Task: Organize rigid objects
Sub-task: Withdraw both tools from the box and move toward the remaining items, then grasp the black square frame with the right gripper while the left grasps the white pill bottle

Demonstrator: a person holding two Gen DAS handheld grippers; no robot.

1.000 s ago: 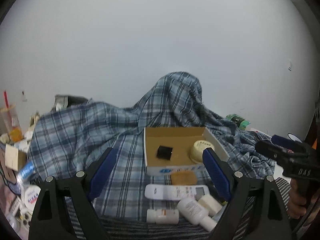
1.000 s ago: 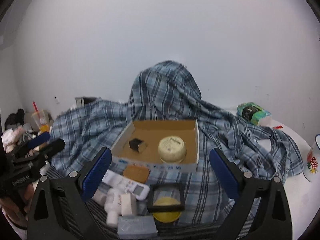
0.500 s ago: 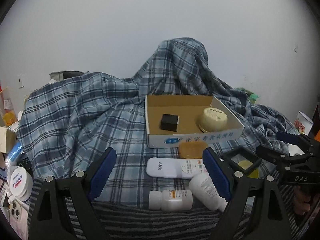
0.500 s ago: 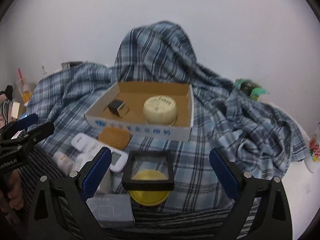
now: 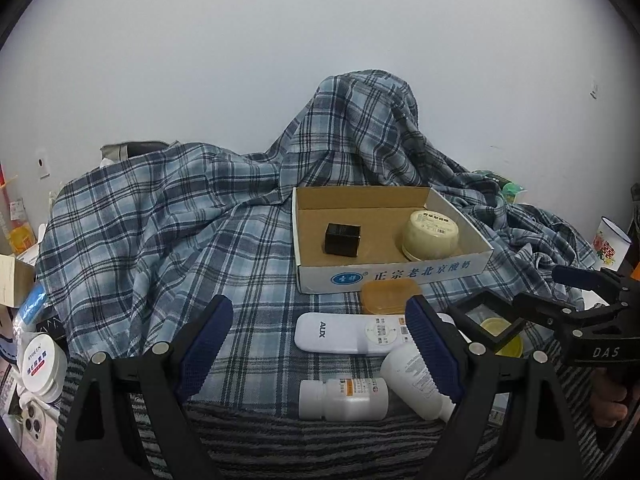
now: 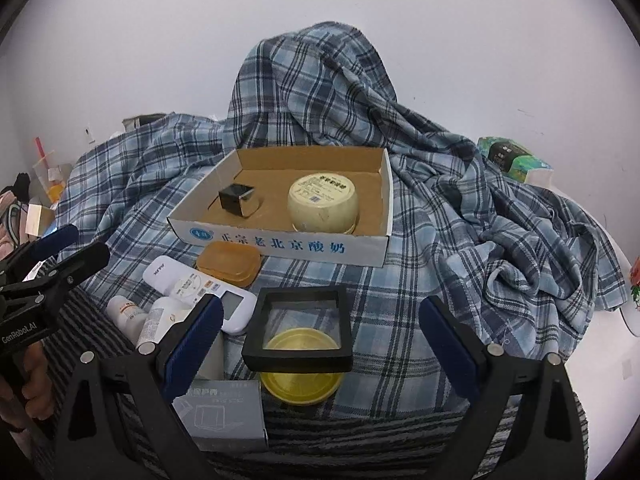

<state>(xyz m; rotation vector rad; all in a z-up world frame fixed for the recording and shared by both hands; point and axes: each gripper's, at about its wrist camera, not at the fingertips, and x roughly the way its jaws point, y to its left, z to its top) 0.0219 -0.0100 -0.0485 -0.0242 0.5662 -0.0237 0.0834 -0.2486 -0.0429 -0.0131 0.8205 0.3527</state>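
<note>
Lowering toward the clutter since earlier: left tool [image 5: 319,345] wide over white remote [image 5: 348,334], right tool [image 6: 320,342] wide around black frame [image 6: 299,330].

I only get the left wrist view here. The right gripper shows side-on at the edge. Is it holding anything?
Observer: No. The right gripper is open and empty; a black square frame with a clear window lies ahead of it, on top of a round yellow lid.
Operator: Is anything hidden behind my own finger down there?
Observer: Yes, a grey rectangular carton lies just left of the yellow lid.
</note>
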